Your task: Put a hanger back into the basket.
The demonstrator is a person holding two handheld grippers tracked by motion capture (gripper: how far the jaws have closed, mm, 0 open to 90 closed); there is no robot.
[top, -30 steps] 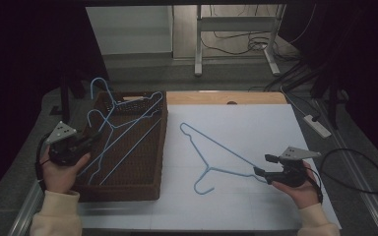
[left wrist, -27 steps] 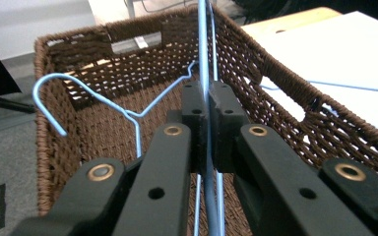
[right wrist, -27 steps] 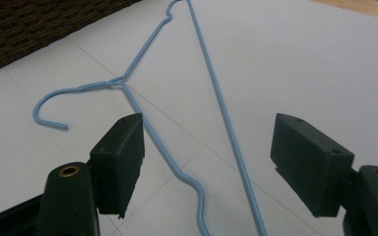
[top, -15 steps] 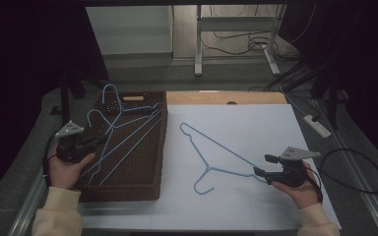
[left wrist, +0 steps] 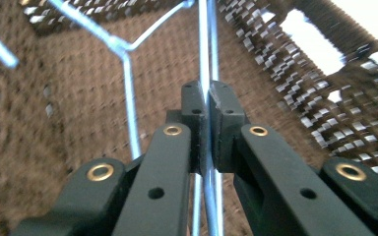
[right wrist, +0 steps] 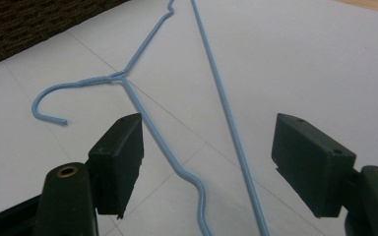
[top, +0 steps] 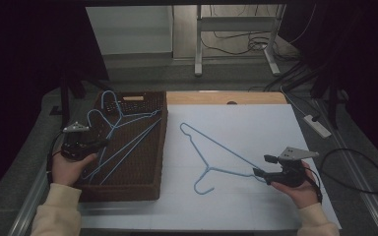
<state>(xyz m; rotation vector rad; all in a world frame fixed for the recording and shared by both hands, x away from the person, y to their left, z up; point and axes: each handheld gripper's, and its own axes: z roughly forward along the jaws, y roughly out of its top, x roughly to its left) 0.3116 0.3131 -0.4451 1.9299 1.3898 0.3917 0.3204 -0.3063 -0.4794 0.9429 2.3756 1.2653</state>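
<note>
High view: left gripper (top: pixel 81 146) holds the light-blue wire hangers (top: pixel 123 135) over the dark-brown woven basket (top: pixel 128 189); lower them flat, clear of the rim. Left gripper view: jaws clenched on two wires (left wrist: pixel 207 73); release only once rested. Right gripper view: right gripper (right wrist: pixel 206 164) released, astride the light-blue wire hanger (right wrist: pixel 128 83) on the white table (right wrist: pixel 325 59).

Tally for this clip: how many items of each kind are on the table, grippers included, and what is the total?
Light-blue wire hangers: 3 (hanger on the white tabletop, 2 in the basket)
Brown woven basket: 1
Black two-jaw grippers: 2 (left gripper, right gripper)
White power strip: 1
Total: 7
</note>
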